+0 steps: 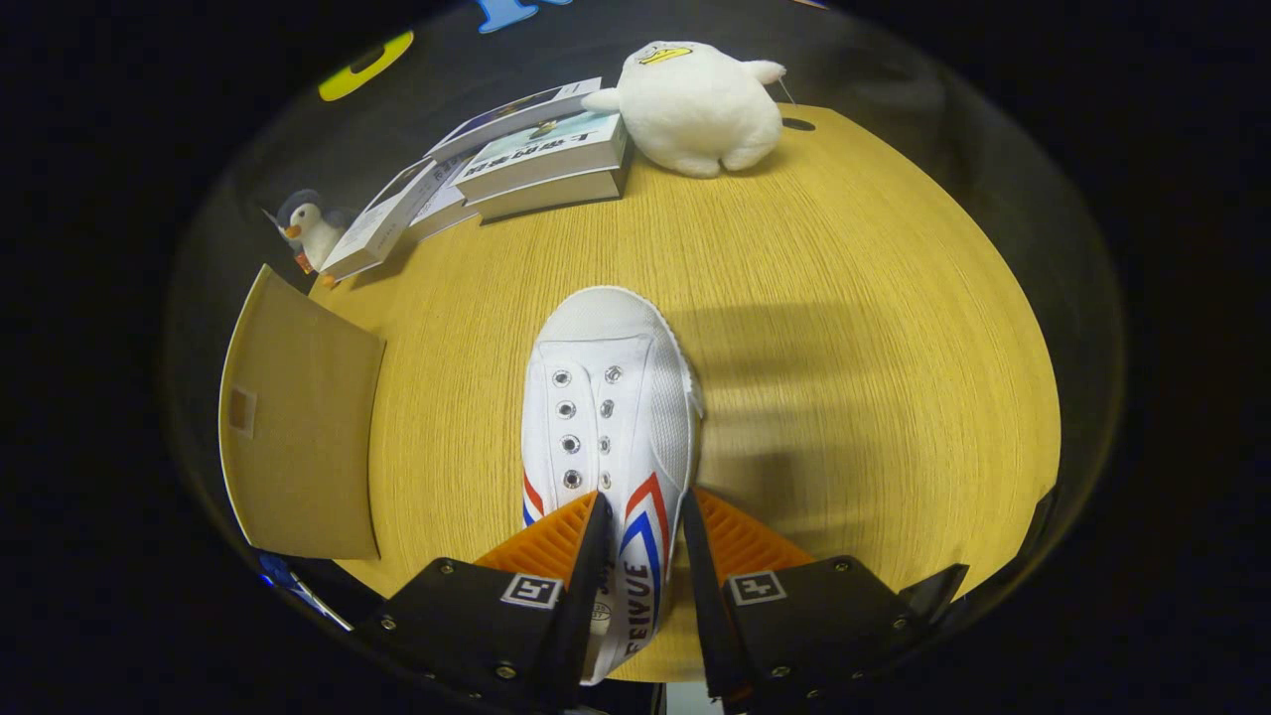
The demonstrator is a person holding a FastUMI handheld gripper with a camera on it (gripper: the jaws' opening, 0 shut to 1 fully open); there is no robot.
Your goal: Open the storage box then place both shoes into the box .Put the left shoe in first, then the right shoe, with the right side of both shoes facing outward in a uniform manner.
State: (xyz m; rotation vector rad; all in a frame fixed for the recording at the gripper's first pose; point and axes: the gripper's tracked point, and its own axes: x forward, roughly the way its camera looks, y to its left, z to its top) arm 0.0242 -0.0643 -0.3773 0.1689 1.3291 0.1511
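A white canvas shoe (pixel 606 397) with red and blue stripes on its side points its toe away from me, over the wooden table (pixel 844 298). My gripper (pixel 643 531) is shut on the shoe's rear part, with the striped side wall pinched between the two black fingers (pixel 593 556). The shoe's shadow falls on the table to its right, so it seems to be lifted. The tan cardboard storage box (pixel 298 427) stands to the left of the shoe, showing one flat panel. I cannot see inside it.
Several books (pixel 541 159) lie stacked at the table's far left. A white plush duck (pixel 700 104) sits beside them at the far edge. A small plush penguin (pixel 313 230) stands beyond the box. Bare tabletop stretches to the right of the shoe.
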